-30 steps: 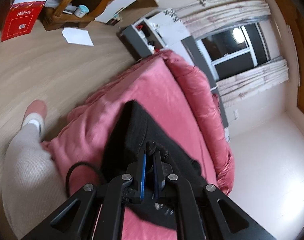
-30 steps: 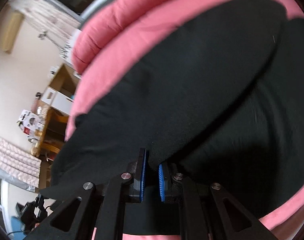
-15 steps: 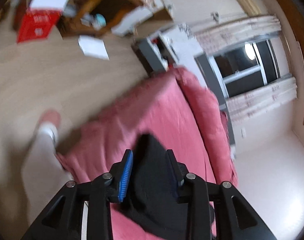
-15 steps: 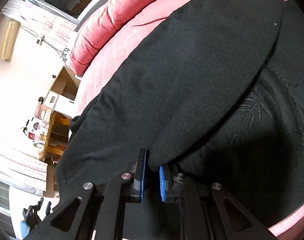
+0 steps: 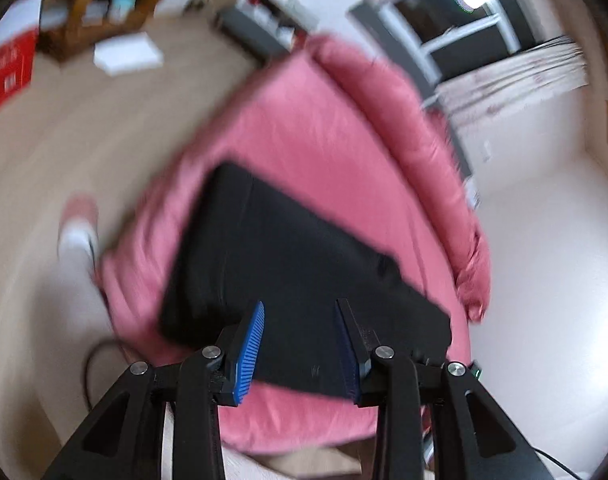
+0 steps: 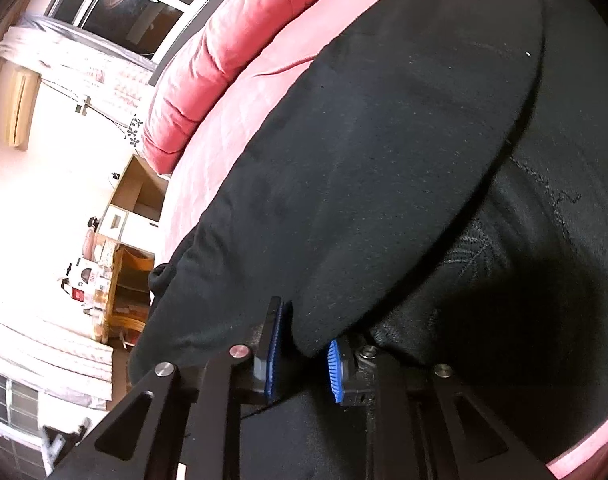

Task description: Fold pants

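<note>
The black pants (image 5: 287, 264) lie folded on the pink bed cover (image 5: 324, 140). My left gripper (image 5: 299, 344) is open and empty, raised above the near end of the pants. In the right wrist view the pants (image 6: 384, 160) fill most of the frame, one layer folded over another. My right gripper (image 6: 301, 356) sits at the edge of the upper layer, its jaws a little apart with the fabric edge between the blue pads; the fabric looks loose there.
A pink pillow roll (image 6: 223, 52) runs along the far side of the bed. A dark window (image 5: 464, 32) with curtains is behind it. Wooden shelves (image 5: 83, 8), a red box (image 5: 7, 72) and white paper (image 5: 127, 54) are on the floor. My leg and slipper (image 5: 77, 224) stand by the bed.
My left gripper has let go of the pants, opened wide and pulled back above them. My right gripper's jaws have parted slightly at the fold edge.
</note>
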Demonstrator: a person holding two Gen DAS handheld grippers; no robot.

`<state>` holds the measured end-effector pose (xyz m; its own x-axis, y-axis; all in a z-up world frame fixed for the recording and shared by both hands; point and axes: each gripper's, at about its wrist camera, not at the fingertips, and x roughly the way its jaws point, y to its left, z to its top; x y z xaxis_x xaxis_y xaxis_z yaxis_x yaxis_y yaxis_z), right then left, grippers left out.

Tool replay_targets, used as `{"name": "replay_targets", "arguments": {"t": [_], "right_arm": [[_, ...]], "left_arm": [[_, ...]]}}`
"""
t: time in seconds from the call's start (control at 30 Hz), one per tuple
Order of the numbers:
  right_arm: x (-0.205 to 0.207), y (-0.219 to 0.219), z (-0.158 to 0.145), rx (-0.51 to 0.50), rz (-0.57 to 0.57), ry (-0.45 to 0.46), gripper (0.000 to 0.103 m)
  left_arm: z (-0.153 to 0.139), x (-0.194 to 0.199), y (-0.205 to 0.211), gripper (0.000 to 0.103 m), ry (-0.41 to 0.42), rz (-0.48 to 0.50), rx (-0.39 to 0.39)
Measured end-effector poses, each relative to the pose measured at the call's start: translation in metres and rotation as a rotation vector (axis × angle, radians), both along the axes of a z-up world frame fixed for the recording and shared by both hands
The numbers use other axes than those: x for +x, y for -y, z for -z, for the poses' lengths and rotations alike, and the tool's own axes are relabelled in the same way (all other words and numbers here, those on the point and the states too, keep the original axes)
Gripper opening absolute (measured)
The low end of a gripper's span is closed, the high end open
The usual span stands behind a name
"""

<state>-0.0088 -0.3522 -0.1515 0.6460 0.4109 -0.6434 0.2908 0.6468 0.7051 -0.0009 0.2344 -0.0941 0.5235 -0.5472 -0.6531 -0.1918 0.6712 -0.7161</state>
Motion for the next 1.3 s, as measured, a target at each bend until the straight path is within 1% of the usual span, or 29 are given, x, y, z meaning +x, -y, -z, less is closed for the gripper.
{"name": "replay_targets", "arguments": {"t": [0.07,0.2,0.27,0.3,0.33,0.4,0.43,0.53,0.63,0.73,0.77,0.83,0.87,0.9,0.93,0.97,1.0,1.03,1.07,1.1,1.13,1.23,1.3], "right_arm": [[-0.003,0.003,0.0,0.003,0.002,0.003,0.02],[-0.007,0.008,0.001,0.012,0.007,0.007,0.02],[-0.006,0.008,0.004,0.011,0.006,0.006,0.02],[-0.006,0.008,0.004,0.009,0.004,0.007,0.02],[-0.006,0.01,0.004,0.008,0.002,0.009,0.02],[-0.004,0.012,0.002,0.006,0.005,0.012,0.02],[-0.003,0.014,0.0,0.004,0.013,0.016,0.02],[-0.003,0.022,-0.002,-0.004,0.039,0.019,0.021],[-0.004,0.028,-0.003,0.006,0.066,0.019,0.023],[-0.004,0.03,-0.003,0.009,0.064,0.013,0.025],[-0.004,0.03,-0.002,0.012,0.064,0.009,0.025],[-0.003,0.036,-0.003,0.016,0.067,0.008,0.026],[-0.002,0.039,-0.004,0.009,0.073,0.011,0.029],[0.001,0.044,-0.006,-0.003,0.089,0.014,0.03],[0.005,0.051,-0.005,-0.005,0.106,0.016,0.031],[0.01,0.057,-0.004,0.0,0.12,0.015,0.031],[0.015,0.064,-0.002,0.009,0.139,0.01,0.031],[0.02,0.072,0.0,0.028,0.166,0.008,0.027],[0.021,0.079,-0.003,0.039,0.194,0.016,0.013],[0.021,0.083,-0.008,0.027,0.211,0.03,0.006],[0.02,0.085,-0.02,-0.01,0.208,0.056,0.006],[0.007,0.075,-0.062,-0.13,0.14,0.154,0.006],[-0.009,0.069,-0.083,-0.147,0.106,0.193,0.006]], "left_arm": [[0.01,-0.002,0.005,0.035,-0.041,0.001,0.007],[0.019,-0.012,-0.005,0.035,-0.09,-0.062,-0.003],[0.027,-0.015,-0.014,0.035,-0.108,-0.09,-0.022],[0.031,-0.015,-0.018,0.035,-0.111,-0.112,-0.047],[0.033,-0.015,-0.019,0.035,-0.098,-0.129,-0.085],[0.034,-0.018,-0.022,0.034,-0.069,-0.145,-0.131],[0.03,-0.019,-0.023,0.034,-0.055,-0.145,-0.131],[0.018,-0.015,-0.019,0.034,-0.032,-0.139,-0.077],[0.019,-0.01,-0.018,0.034,-0.059,-0.144,-0.066],[0.027,-0.006,-0.016,0.035,-0.135,-0.153,-0.006],[0.029,-0.007,-0.016,0.035,-0.151,-0.156,0.002],[0.031,-0.006,-0.014,0.035,-0.153,-0.154,0.012],[0.032,-0.005,-0.013,0.034,-0.148,-0.156,0.019],[0.032,-0.004,-0.011,0.03,-0.135,-0.157,0.022],[0.033,-0.003,-0.01,0.024,-0.124,-0.154,0.033],[0.036,0.0,-0.007,0.011,-0.138,-0.148,0.063],[0.04,0.002,-0.005,0.008,-0.154,-0.148,0.071],[0.042,0.002,-0.005,0.008,-0.155,-0.16,0.062],[0.042,0.001,-0.006,0.007,-0.153,-0.17,0.057],[0.041,0.001,-0.008,0.007,-0.15,-0.17,0.057],[0.038,0.0,-0.011,0.007,-0.14,-0.169,0.051],[0.027,-0.006,-0.021,0.007,-0.1,-0.184,0.017],[0.023,-0.01,-0.028,0.007,-0.092,-0.192,0.021]]}}
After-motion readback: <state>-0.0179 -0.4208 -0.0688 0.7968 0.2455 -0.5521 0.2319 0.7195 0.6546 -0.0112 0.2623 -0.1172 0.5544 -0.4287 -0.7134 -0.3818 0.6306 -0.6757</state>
